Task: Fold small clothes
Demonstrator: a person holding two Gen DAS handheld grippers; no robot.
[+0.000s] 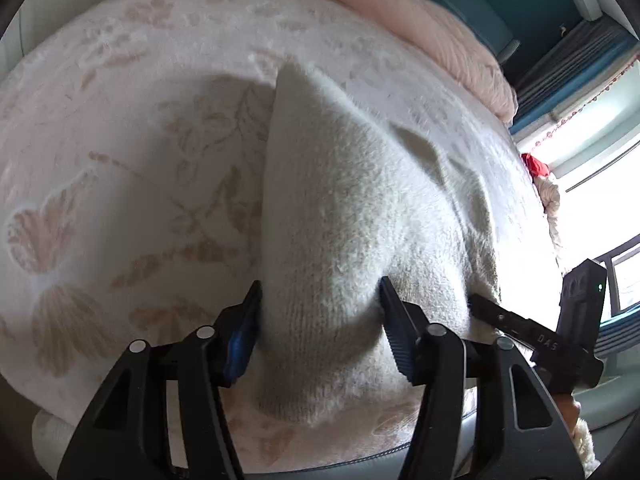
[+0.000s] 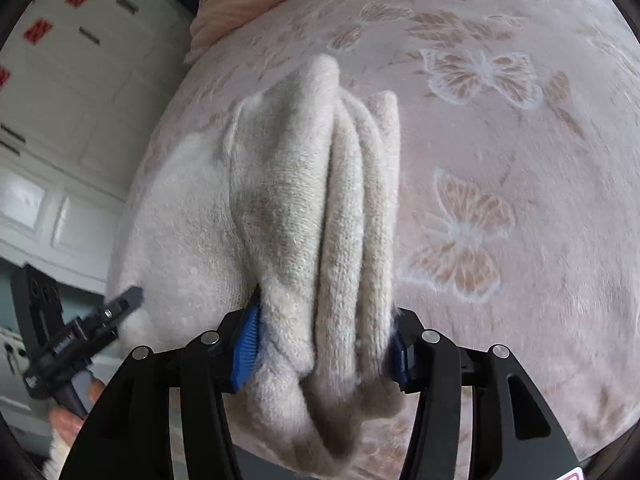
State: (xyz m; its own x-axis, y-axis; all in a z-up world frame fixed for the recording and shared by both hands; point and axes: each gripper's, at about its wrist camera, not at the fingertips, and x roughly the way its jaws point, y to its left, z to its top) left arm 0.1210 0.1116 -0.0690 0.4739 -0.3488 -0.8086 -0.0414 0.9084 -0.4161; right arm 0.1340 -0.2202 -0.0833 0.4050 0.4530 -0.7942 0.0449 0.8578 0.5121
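Left gripper (image 1: 320,320): jaws set fairly wide, a thick fold of the knit (image 1: 344,208) bulging up between them; both pads press into the wool, so it has hold of the knit.
Right gripper (image 2: 324,340): clamped on the other end of the knit (image 2: 304,208), several layers bunched into ridges between the blue pads.
Right gripper, seen from the left side: its black body (image 1: 560,328) pokes in at the knit's right edge, close by the left one.
Left gripper, seen from the right side: its dark finger (image 2: 120,304) reaches the knit's left edge.
Knit: cream, fuzzy, a small garment; lifted at the near edge by both grippers, the far part trailing down onto the bed (image 1: 120,160). From the right it runs away from the jaws in long pleats, with a flatter panel to the left.
Bed: covered by a pale pink blanket with leaves and butterflies (image 2: 476,236).
Beyond: a pink quilt (image 1: 420,24) along the far edge of the bed, a bright window (image 1: 592,184) on one side, white panelled cupboards (image 2: 80,80) with red stickers on the other.
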